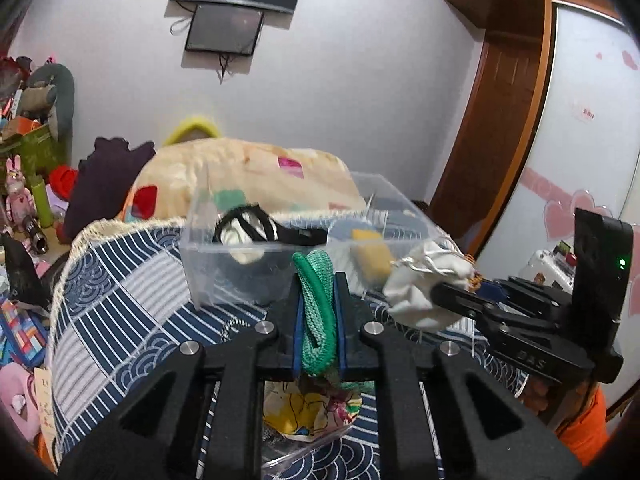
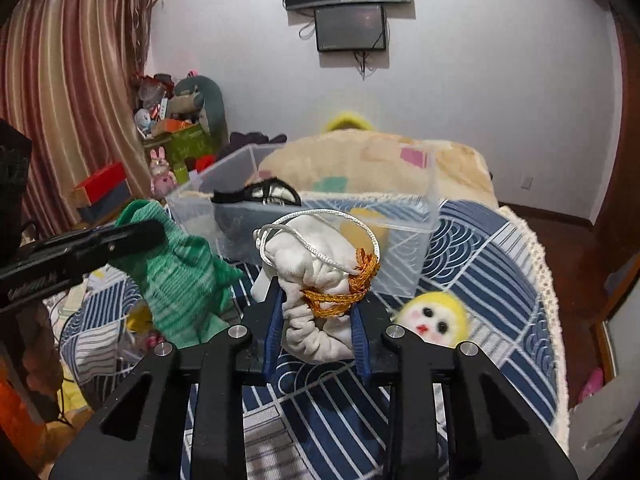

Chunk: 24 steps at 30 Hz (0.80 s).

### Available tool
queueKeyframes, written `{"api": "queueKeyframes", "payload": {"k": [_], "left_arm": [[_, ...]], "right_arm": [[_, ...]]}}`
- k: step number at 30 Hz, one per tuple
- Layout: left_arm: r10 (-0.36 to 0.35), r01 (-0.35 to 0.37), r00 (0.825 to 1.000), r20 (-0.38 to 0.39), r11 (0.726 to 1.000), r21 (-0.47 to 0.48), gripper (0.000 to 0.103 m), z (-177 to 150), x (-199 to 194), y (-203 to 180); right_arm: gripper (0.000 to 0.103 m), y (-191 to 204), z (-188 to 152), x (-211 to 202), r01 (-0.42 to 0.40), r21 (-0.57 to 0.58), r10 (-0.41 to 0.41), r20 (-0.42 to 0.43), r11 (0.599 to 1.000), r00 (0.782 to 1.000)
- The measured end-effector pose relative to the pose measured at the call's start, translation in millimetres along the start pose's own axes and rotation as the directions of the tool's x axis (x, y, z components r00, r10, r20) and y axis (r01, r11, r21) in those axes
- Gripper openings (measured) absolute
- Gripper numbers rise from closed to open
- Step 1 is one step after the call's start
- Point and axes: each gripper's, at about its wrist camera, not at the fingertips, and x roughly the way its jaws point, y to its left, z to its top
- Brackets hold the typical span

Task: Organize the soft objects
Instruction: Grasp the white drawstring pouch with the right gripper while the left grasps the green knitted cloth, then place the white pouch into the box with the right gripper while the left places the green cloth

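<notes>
Item one: green knitted mesh cloth (image 1: 317, 312), bunched into a rope-like fold, clamped between the jaws of my left gripper (image 1: 318, 280). It is held in the air just in front of the near wall of the clear rectangular plastic storage bin (image 1: 208, 264).

Item two: white drawstring fabric pouch (image 2: 316, 296), wound with a gold braided cord (image 2: 352, 284) and trailing a silver-white cord loop (image 2: 320, 236). The jaws of my right gripper (image 2: 318, 300) are closed on its lower half. It sits raised over the bed, just short of the bin's near wall.

Pose: both grippers point toward the bin, side by side, the left one at a slight angle. Each shows in the other's camera.

Bin contents, as far as I can see: a black-edged white cloth piece (image 1: 244, 232) and a yellow soft block (image 1: 372, 256).

Right wrist view only: a yellow plush doll head with a white face, black eyes and red mouth (image 2: 434, 316), lying on the bed just right of my right gripper, near the bin.

Left wrist view only: a yellow-patterned fabric bag (image 1: 312, 412) hanging below my left jaws.

Support: bed with a navy and white wave-pattern cover (image 2: 480, 280); a cream patchwork quilt (image 1: 248, 172) is heaped behind the bin.
</notes>
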Motion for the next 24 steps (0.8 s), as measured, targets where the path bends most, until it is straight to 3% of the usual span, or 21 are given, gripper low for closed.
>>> {"api": "queueKeyframes", "payload": {"k": [11,24], "left_arm": [[0.099,-0.105,0.985,0.143,0.994,0.034,0.012,30.0,-33.0,-2.8],[0.183,-0.181,0.959,0.218,0.983,-0.030,0.012,60.0,-34.1,22.8]], "right_arm": [[0.027,1.6,18.5,-40.2,0.023,-0.010,-0.022,0.126,1.000,0.992],[0.027,7.9,51.7,-31.2,0.051,-0.011,-0.048,0.199,0.999,0.979]]}}
